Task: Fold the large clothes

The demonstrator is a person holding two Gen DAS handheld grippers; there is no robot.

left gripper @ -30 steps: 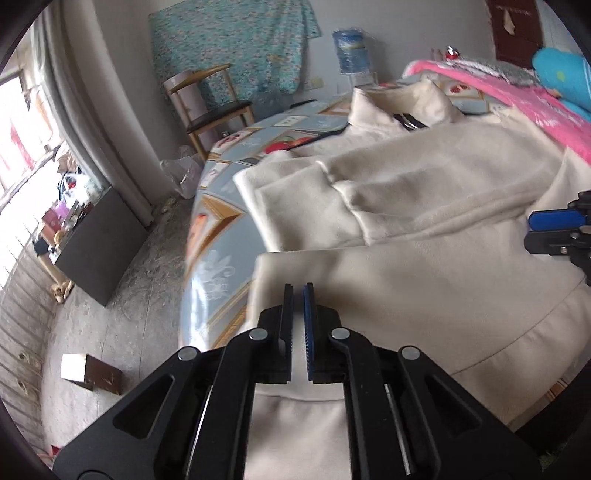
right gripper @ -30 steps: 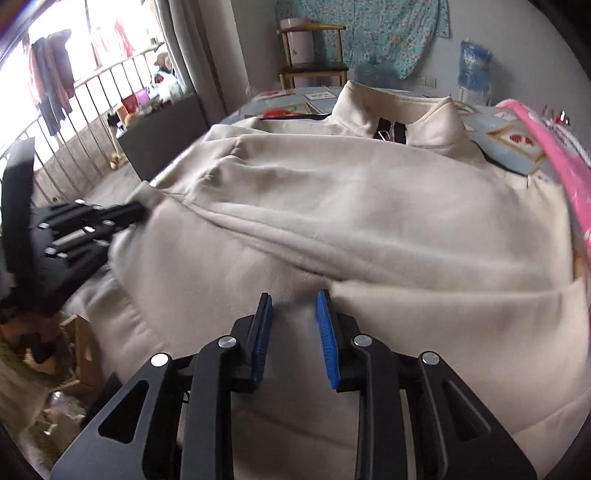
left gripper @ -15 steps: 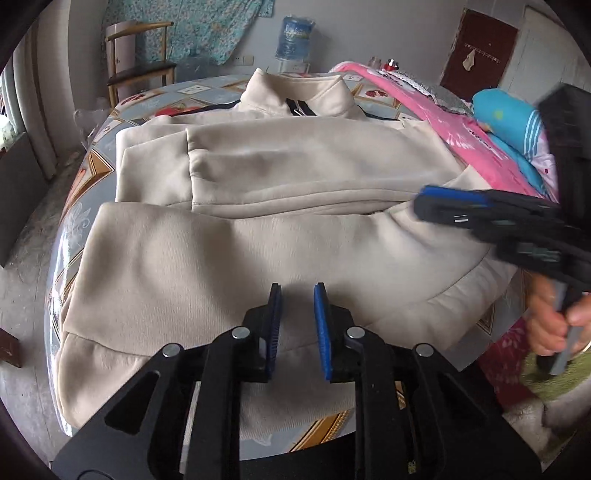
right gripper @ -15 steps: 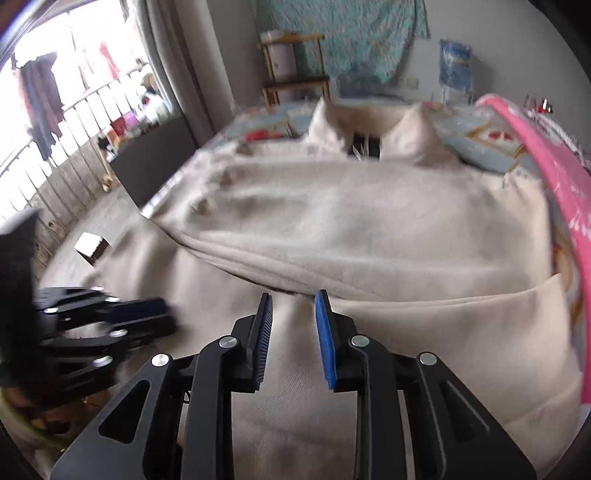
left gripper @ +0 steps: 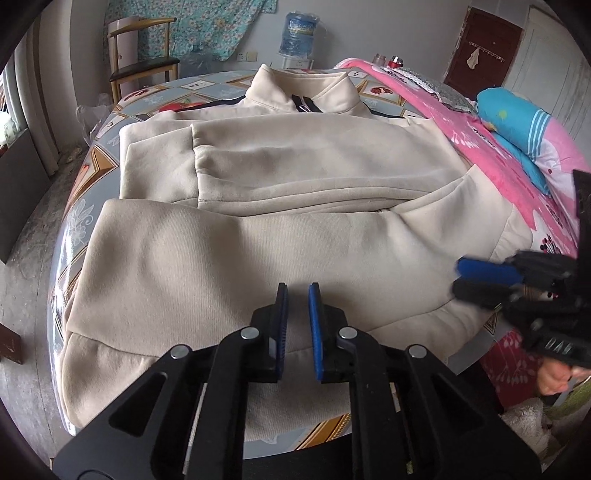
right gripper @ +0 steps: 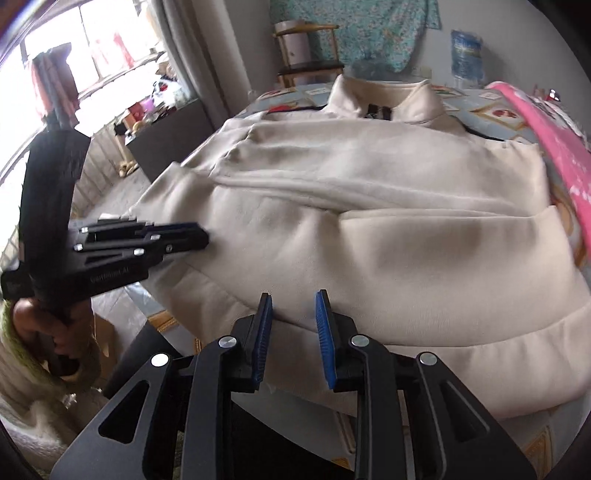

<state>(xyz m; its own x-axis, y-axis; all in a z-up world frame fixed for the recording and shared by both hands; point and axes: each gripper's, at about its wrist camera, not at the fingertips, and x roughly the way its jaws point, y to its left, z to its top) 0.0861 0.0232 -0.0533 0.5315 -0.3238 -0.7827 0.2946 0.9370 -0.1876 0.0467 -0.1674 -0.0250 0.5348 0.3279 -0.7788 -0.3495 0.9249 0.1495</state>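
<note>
Left wrist view: a cream jacket (left gripper: 280,236) is recorded lying flat on the round counter (left gripper: 74,225), collar (left gripper: 299,92) at the far side, hem at the near edge, where it overhangs slightly. Both sleeves are seen folded across the front, the upper one (left gripper: 295,162) laid over the chest and the lower one (left gripper: 207,254) across the body. A dark zip is noted at the collar opening. The left gripper (left gripper: 297,306) is shown above the hem, its blue pads set a narrow gap apart; its jaws have just been closing, nothing is caught between them, and whether the pads touch the cloth cannot be told. The right gripper (left gripper: 461,275) is shown at the jacket's right edge, blurred, held by a hand (left gripper: 554,376). In the right wrist view the right gripper (right gripper: 293,310) is recorded over the near hem with a somewhat wider gap and nothing between the pads; the left gripper (right gripper: 201,234) is seen at the jacket's left edge. Listed around the counter: a patterned cloth cover beneath the jacket, a pink blanket (left gripper: 476,136) and a blue bundle (left gripper: 517,122) to the right, a wooden chair (left gripper: 144,66), a water bottle (left gripper: 301,31) and a floral hanging (left gripper: 207,26) beyond.
</note>
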